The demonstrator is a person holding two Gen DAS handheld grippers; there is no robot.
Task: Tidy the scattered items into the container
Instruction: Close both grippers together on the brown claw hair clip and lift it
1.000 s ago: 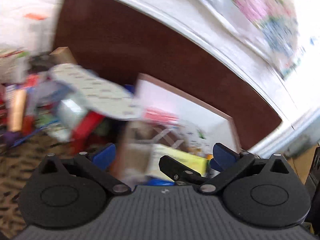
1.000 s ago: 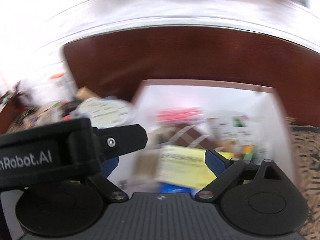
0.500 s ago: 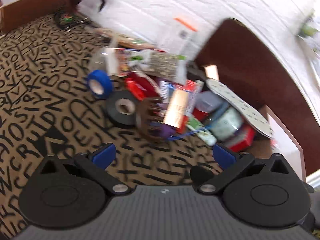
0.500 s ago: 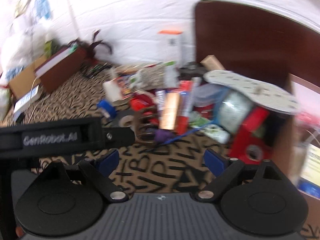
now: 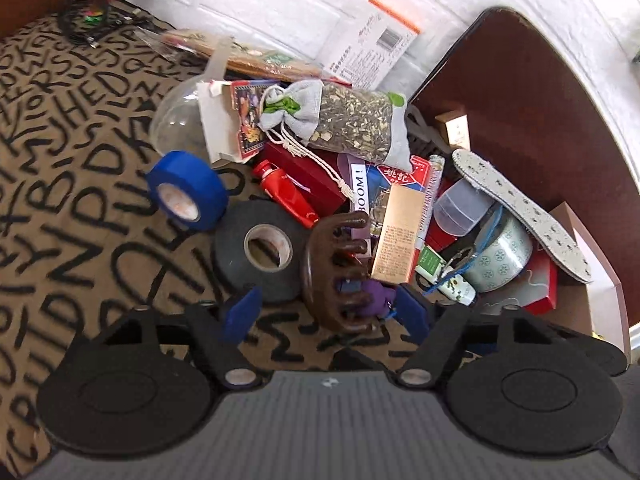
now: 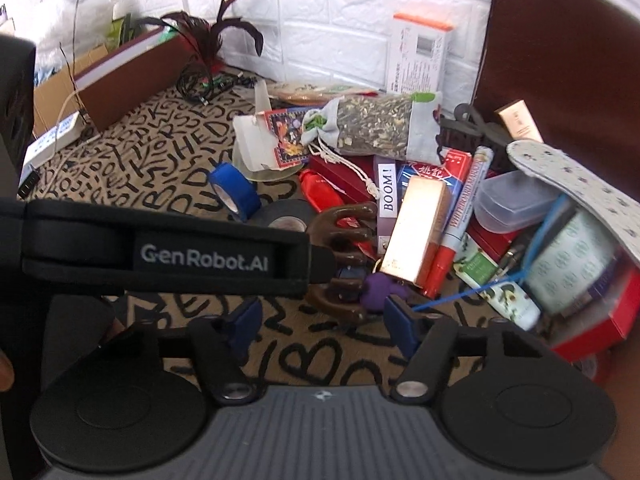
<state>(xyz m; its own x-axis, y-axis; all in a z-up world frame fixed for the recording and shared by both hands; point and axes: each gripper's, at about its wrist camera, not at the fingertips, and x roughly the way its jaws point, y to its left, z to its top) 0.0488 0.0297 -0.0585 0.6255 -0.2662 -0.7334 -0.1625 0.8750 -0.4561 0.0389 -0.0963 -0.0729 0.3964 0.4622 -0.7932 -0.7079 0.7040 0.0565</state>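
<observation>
Jaws, left gripper (image 5: 328,314): parted, recently narrowing, nothing pressed; the brown claw hair clip (image 5: 334,270) lies between the blue pads (image 5: 240,314), not gripped.
Jaws, right gripper (image 6: 320,318): parted, recently narrowing, nothing pressed; the same clip lies just ahead, a purple object (image 6: 378,288) near the right-hand pad.
Surface: tabletop (image 5: 80,200) under a tan cloth with black letters.
Heap: scattered items piled at the centre and right, against a dark brown board (image 5: 532,120).
Tape: blue tape roll (image 5: 186,190) on edge, touching the flat black tape roll (image 5: 260,252), which lies just left of the clip.
Sachet: grey drawstring pouch of dried herbs (image 5: 340,120) on top of the heap.
Boxes: gold carton (image 5: 398,240) leaning on the pile; red box (image 5: 308,180) beneath the pouch.
Tube: red tube (image 5: 286,194) between the black roll and the red box.
Insole: speckled white insole (image 5: 524,212) lying over a patterned round tin (image 5: 500,256).
Container: pink-edged box (image 5: 600,288) at the right margin, only partly seen.
Left device: black strap (image 6: 160,252) crossing the right wrist view.
</observation>
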